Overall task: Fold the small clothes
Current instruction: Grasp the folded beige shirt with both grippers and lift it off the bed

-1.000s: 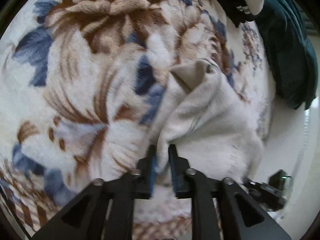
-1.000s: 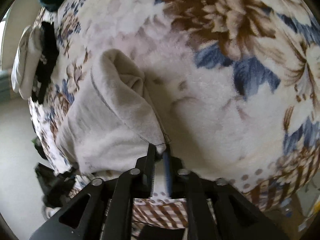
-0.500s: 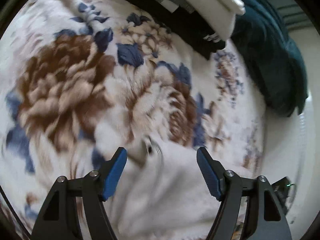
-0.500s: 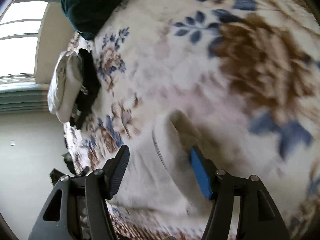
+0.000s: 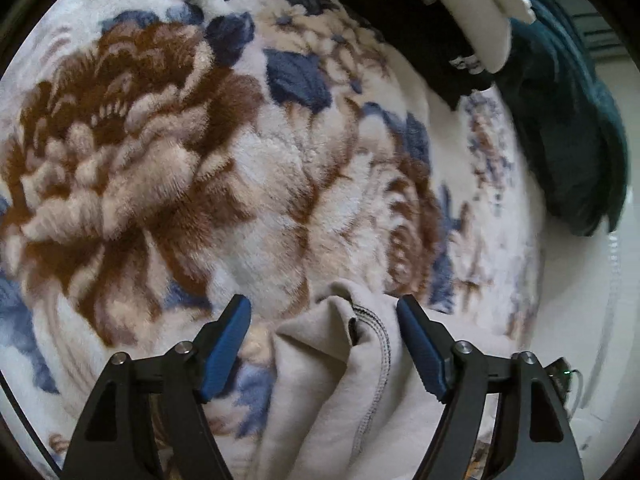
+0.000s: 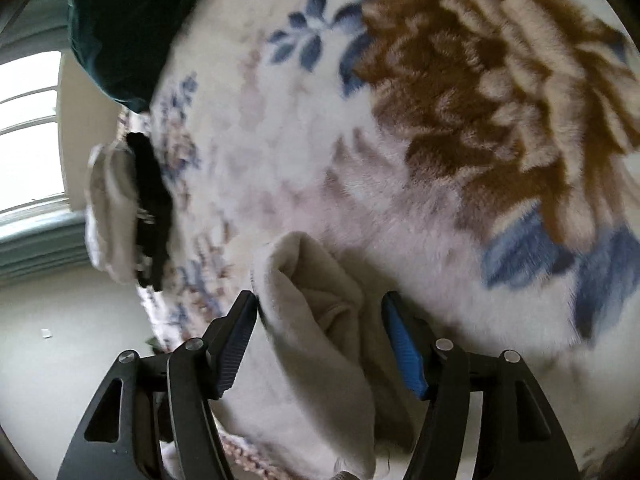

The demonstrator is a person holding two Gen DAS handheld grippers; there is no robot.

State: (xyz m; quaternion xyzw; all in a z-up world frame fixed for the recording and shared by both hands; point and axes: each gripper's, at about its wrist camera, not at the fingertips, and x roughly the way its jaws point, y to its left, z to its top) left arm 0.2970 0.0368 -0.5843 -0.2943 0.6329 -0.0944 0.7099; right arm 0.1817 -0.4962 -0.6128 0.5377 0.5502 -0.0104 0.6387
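A small cream garment (image 5: 332, 392) lies bunched up on a fluffy flower blanket (image 5: 248, 184) that covers a bed. The blanket is white with big brown flowers and blue leaves. In the left wrist view, the left tongs (image 5: 324, 312) are spread wide and hold nothing. Their blue pads (image 5: 226, 340) sit on each side of a puffy fold of the garment, and a stitched hem runs down the cloth between them. It is hard to tell if the pads touch the cloth. In the right wrist view, the right tongs (image 6: 320, 308) are spread wide too, with nothing in them. The same cream garment (image 6: 316, 344) pokes up between the two fingers there, with a rounded fold at the top. The left pad (image 6: 236, 340) in that view sits just beside the edge of the cloth. Far from the garment, near the edge of the bed, there is a stack of folded clothes (image 5: 452, 20), with white pieces on top and a black piece under them. The stack of folded clothes (image 6: 124, 204) shows small at the left of the right wrist view. Next to the stack lies a dark green pillow (image 5: 572, 128). Past the bed there is a pale floor (image 6: 72, 328) and a bright window (image 6: 28, 136).
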